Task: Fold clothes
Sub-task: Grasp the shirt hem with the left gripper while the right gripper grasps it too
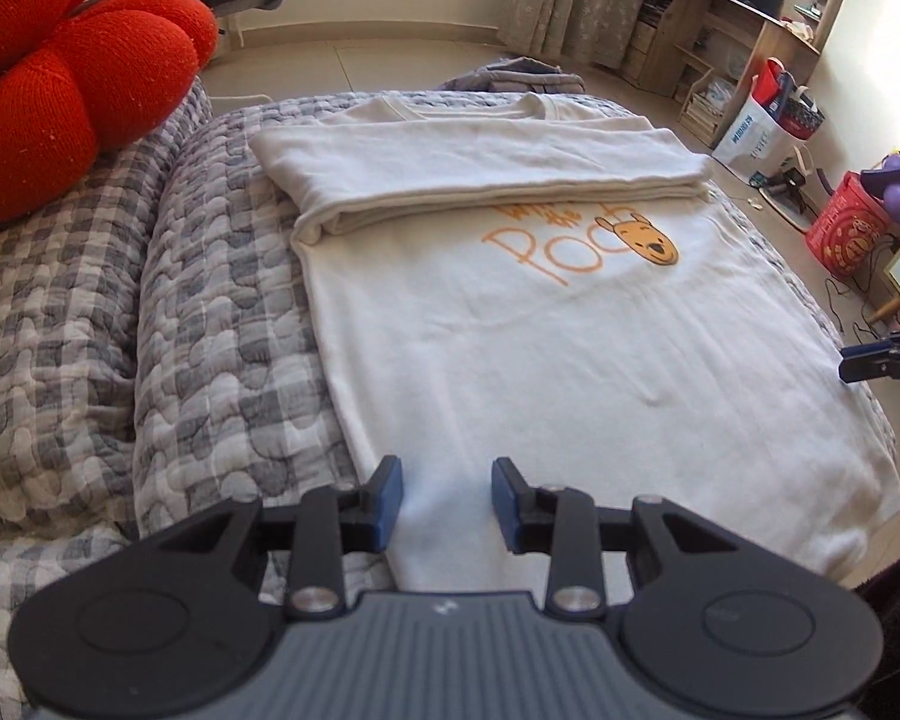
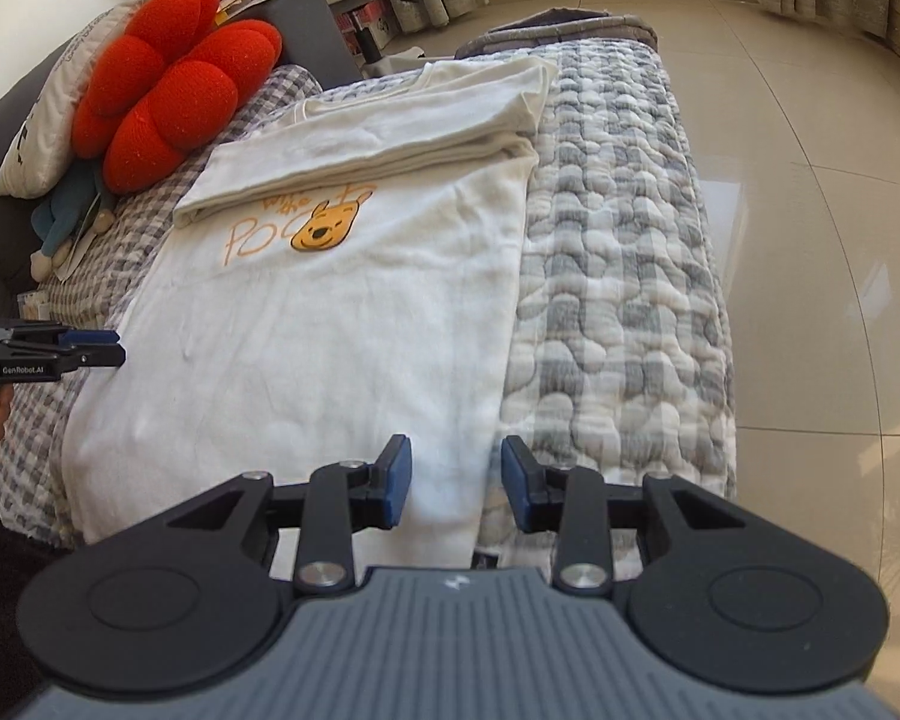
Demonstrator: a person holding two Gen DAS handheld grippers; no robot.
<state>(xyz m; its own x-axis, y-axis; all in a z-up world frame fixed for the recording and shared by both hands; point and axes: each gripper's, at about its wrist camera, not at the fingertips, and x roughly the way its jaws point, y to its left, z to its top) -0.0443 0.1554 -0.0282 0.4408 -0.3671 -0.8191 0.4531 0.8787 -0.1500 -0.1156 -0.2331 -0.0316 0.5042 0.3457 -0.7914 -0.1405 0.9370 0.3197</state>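
White T-shirt (image 1: 570, 360) flat on checked quilt (image 1: 222, 312), print up, sleeves stacked across chest in band (image 1: 480, 180), so body is narrow rectangle ready for hem-to-collar fold. Left gripper (image 1: 446, 501) above near-left hem corner, jaws apart, nothing between pads. Right gripper (image 2: 456, 483) above near-right hem edge, jaws apart, empty. 2 grippers 1 per corner, likely to lift hem evenly. Red cushion (image 1: 60, 78) clear of shirt.
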